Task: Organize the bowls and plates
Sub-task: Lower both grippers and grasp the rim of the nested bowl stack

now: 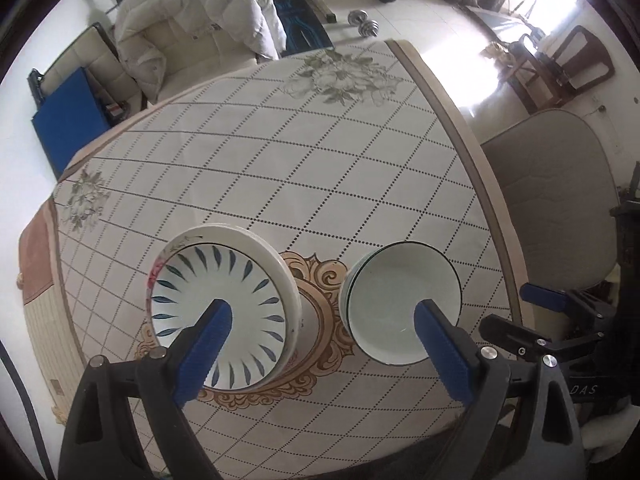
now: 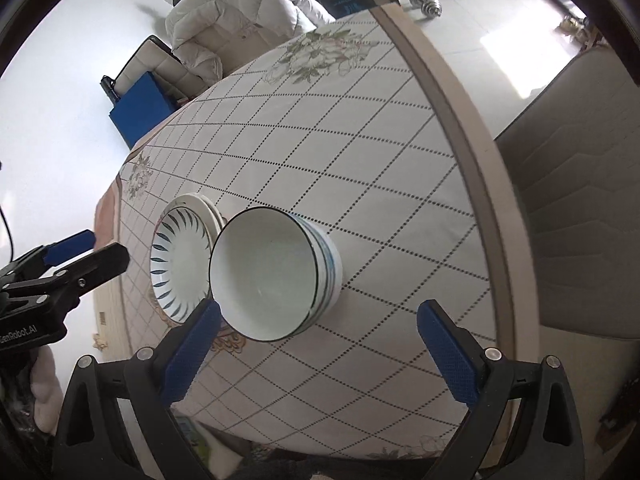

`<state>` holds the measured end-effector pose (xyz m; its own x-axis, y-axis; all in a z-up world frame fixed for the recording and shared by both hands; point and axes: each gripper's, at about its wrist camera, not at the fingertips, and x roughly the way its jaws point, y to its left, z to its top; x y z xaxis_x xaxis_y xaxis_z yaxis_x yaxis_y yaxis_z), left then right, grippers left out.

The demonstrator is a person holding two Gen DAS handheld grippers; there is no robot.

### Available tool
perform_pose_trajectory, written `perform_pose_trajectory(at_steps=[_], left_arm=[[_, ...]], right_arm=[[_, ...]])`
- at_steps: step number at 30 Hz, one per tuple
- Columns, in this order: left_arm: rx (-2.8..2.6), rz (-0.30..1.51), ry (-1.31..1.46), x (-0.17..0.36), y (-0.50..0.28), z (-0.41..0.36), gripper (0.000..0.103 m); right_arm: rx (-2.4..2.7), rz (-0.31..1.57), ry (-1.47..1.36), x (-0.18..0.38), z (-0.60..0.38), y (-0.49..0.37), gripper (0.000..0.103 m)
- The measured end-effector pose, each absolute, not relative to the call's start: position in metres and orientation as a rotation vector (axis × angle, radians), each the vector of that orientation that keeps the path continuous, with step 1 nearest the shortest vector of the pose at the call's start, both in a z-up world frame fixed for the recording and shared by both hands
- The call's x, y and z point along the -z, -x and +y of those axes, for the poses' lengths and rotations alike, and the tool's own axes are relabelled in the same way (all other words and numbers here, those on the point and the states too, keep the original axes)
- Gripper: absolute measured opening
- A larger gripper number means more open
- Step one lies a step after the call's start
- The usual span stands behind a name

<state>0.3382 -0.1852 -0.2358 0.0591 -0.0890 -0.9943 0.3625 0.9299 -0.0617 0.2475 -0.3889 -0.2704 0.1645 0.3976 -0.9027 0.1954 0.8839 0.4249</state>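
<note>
The table (image 1: 280, 152) is covered with a checked cloth with flowers at its corners. Near the table's near edge, two piles are seen. The pile of plates (image 1: 224, 308) sits toward the left side, with a blue-leaf plate on top and a wider white plate under it. The pile of bowls (image 2: 276, 272) sits just beside it, toward the right edge, and the bowls are nested one in another. The two piles are close, but it cannot be told if they touch.

The left gripper (image 1: 320, 344) is held above the gap between the piles. Its jaws are spread wide and nothing is held in them. The right gripper (image 2: 320, 340) is held over the near side of the bowls, also spread wide and holding nothing.

The sorting looks about done. If a pile is to be moved, it is best gripped at the rim, with one blue pad inside and one outside. The jaws should be closed slowly, so nothing slips or tips.
</note>
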Motion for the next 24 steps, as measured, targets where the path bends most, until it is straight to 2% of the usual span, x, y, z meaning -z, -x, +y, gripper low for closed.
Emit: perform_pose_trajectory(at_steps=[1,3,4,9,17,19,21,24], left_arm=[[0.361,1.517,-0.227,0.249,-0.346,-0.186,0.085],[0.413,1.589,-0.237,0.272,-0.359,-0.193,0.083],[0.428,1.611,-0.244,0.281,-0.364,-0.197,0.078],[0.553,1.738,-0.291,0.321,-0.378,-0.218,0.078],[0.628,1.865,-0.334,0.367,-0.379,-0.237,0.077],[0.641,1.89,-0.34,0.375,-0.376,-0.24,0.068],[0.642,1.913,-0.329,0.382,-0.374,-0.24,0.063],[0.635,1.934,-0.309,0.391,-0.371,-0.238,0.062]], right_arm=[[-0.178,1.442,-0.565,0.288,-0.39,-0.251,0.1],[-0.204,1.498,-0.657,0.319,-0.391,-0.258,0.1],[-0.212,1.522,-0.697,0.333,-0.391,-0.26,0.1],[-0.254,1.568,-0.801,0.376,-0.389,-0.267,0.1],[-0.368,1.589,-0.85,0.401,-0.369,-0.275,0.1],[-0.403,1.596,-0.851,0.405,-0.362,-0.278,0.099],[-0.413,1.607,-0.853,0.411,-0.356,-0.281,0.099],[-0.436,1.62,-0.881,0.42,-0.351,-0.283,0.096]])
